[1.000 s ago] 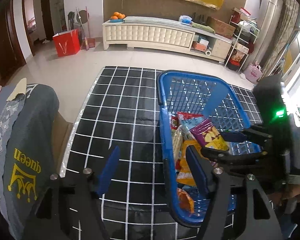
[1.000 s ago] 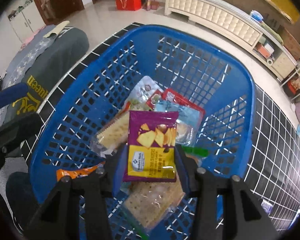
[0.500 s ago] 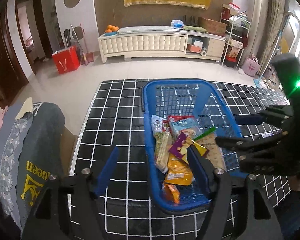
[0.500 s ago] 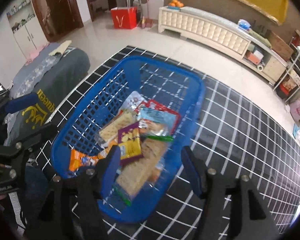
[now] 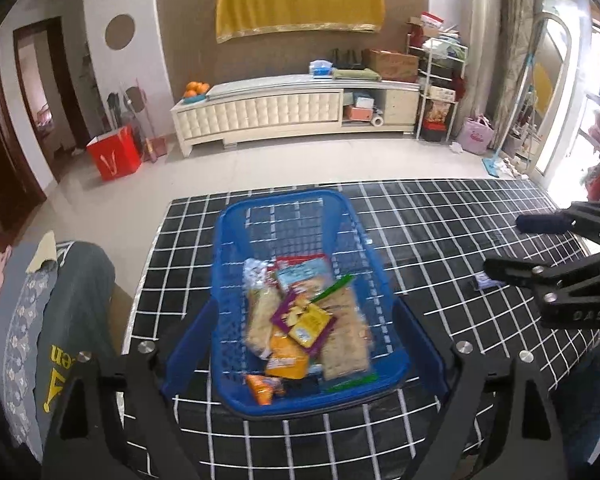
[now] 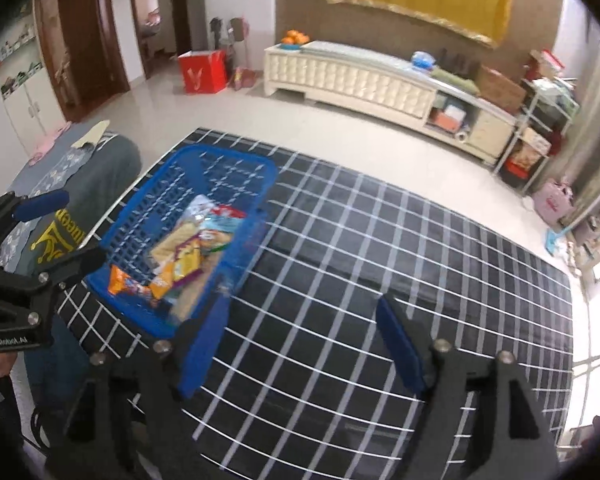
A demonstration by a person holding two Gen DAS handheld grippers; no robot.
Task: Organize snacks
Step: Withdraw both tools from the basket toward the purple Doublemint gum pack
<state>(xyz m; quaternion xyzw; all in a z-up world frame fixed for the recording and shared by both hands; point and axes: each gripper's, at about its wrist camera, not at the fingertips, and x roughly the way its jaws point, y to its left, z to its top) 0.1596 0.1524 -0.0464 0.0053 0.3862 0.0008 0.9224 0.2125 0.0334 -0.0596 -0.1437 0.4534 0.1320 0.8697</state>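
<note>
Both your grippers are spread wide and hold nothing. Left gripper (image 5: pixel 304 344) hangs above the near end of the blue basket (image 5: pixel 228 280); from its own view the blue pads frame the basket's near corners, but they sit above it, not touching. Right gripper (image 6: pixel 304 344) is off to the basket's right, over bare black-and-white grid cloth (image 6: pixel 420 260), well apart from any packet.

Snacks are all in the basket, piled loose at the near half:
- purple-and-yellow chip packet (image 5: pixel 305 318) on top, tilted
- cracker sleeve (image 5: pixel 262 320) along the left side
- second cracker pack (image 5: pixel 346 340) along the right side, green strip at each end
- orange pack (image 5: pixel 286 358) under the purple one
- small orange packet (image 5: pixel 262 387) against the near wall
- red and light-blue packs (image 5: pixel 302 272) at the back of the pile

Far half of the basket is bare mesh. Nothing I can see loose on the cloth except a small scrap (image 5: pixel 485 280) near the right gripper; can't tell what it is.

My read: collection step looks done, you're between moves. Whether any sorting remains, I can't tell.

If you go on, it's tidying the pile or shifting the basket. For the basket, bring the right gripper across to the right rim and take one side wall with each gripper. Expect the mesh walls to flex and the loose packets to slide if you tip it.
</note>
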